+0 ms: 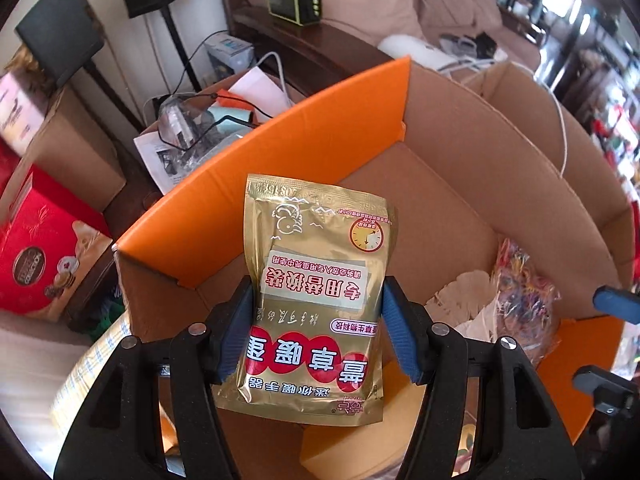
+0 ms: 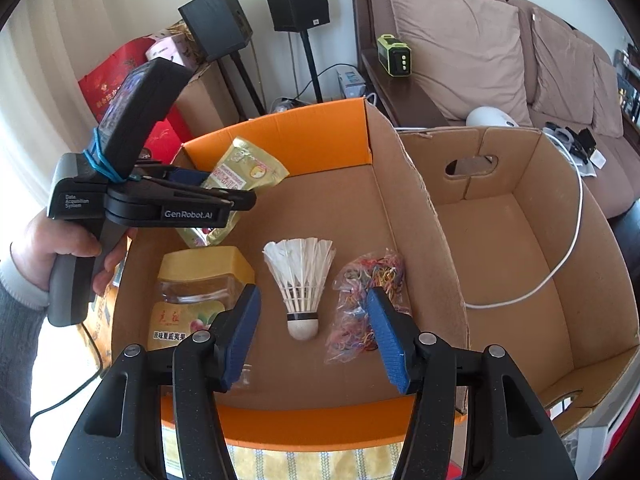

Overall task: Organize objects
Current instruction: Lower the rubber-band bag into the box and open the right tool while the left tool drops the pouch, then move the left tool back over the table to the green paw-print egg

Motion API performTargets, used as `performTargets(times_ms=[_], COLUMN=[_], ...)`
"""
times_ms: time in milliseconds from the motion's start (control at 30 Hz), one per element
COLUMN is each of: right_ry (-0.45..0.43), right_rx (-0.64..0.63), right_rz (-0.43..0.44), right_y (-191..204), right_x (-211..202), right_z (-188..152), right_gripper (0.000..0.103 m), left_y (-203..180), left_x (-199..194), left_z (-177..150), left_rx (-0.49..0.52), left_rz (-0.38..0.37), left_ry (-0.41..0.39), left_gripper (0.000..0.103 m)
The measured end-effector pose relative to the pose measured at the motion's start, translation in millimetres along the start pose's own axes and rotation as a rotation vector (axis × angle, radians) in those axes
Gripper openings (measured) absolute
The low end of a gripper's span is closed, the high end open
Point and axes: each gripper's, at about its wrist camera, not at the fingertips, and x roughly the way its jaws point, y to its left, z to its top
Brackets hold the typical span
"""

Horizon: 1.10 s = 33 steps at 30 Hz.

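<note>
My left gripper is shut on a gold foil packet with red print, its blue pads pressing both side edges. The packet hangs over the far left corner of an open cardboard box with orange flaps. From the right wrist view, a hand holds that left gripper with the packet above the box floor. My right gripper stands open over the box with nothing between its pads. Below it lie a white shuttlecock, a yellow-lidded jar and a bag of coloured rubber bands.
A second, larger cardboard box adjoins on the right with a white cable draped into it. Behind are two black speakers on stands, red gift boxes, a brown sofa and a green device.
</note>
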Motion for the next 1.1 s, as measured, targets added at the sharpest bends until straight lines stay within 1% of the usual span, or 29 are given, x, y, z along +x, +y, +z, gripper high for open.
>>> performTargets(times_ms=[167,300,367,400,467,533,567,600,767,900,967,1033,1100], right_ry=[0.010,0.012,0.012,0.012,0.011,0.013,0.013,0.011,0.001,-0.007,-0.009,-0.015,-0.017], right_rx=[0.000,0.003,0.010,0.013,0.016,0.017,0.019,0.019,0.016,0.004,-0.004,-0.010,-0.014], right_rz=[0.000,0.003,0.008,0.010,0.012,0.014,0.014,0.013,0.013,0.015,0.014,0.017,0.022], right_y=[1,-1,-2,-2,-2,-2,-1,-1,2,8,12,17,21], right_x=[5,6,6,6,5,5,5,4,0,-3,-5,-7,-8], right_z=[-1,-1,-1,-1,-1,-2,-2,-2,1,3,5,7,8], right_gripper=[0.057,0.057,0.057,0.057,0.057,0.057,0.057,0.057,0.057,0.057,0.059,0.064,0.065], left_y=[-6,-17,-20,-21,-23,-24,-24,-24,-15,-6,2,6,10], left_x=[11,19,23,24,24,18,15,11,-16,-45,-56,-69,-79], left_z=[3,3,3,3,4,5,5,5,0,-13,-18,-29,-40], left_rx=[0.037,0.122,0.149,0.156,0.170,0.176,0.179,0.177,0.118,0.031,-0.011,-0.055,-0.089], left_rz=[0.003,0.072,0.105,0.118,0.151,0.150,0.146,0.143,0.082,0.022,-0.007,-0.014,-0.026], left_ry=[0.017,0.036,0.057,0.063,0.057,0.033,0.020,0.008,-0.042,-0.101,-0.127,-0.152,-0.174], left_gripper=[0.060,0.067,0.069,0.072,0.075,0.082,0.087,0.087,0.087,0.088,0.088,0.088,0.088])
